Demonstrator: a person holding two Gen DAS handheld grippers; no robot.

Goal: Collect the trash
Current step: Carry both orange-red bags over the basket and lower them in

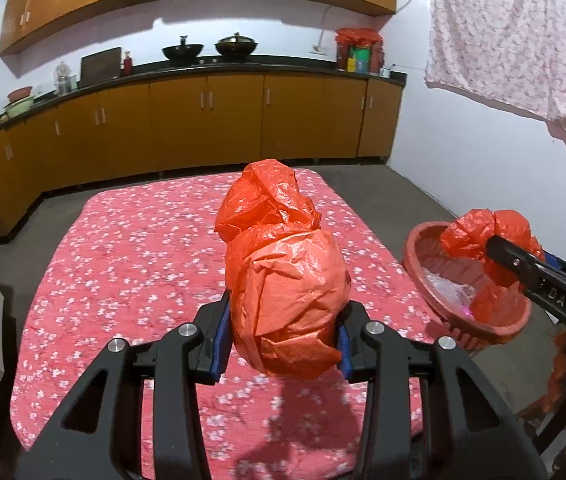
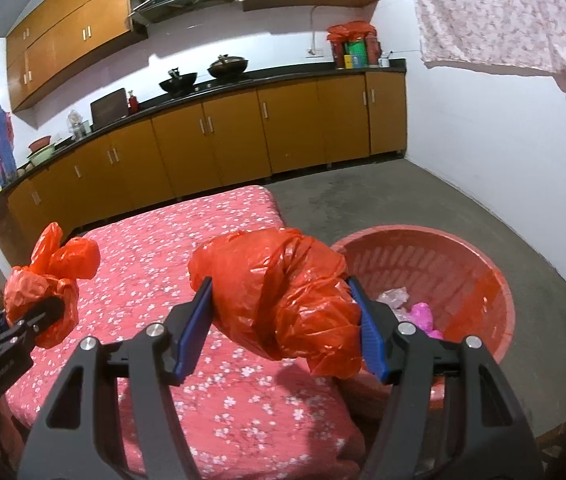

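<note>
Each gripper clenches a crumpled red bag; right gripper (image 2: 283, 316) holds its bag (image 2: 279, 296) beside the basket (image 2: 495, 280), nearer than left gripper (image 1: 283, 336).

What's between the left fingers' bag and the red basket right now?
Only bare floral tablecloth lies between the left bag and the basket; in the right wrist view the right bag hangs in front of that stretch.
</note>
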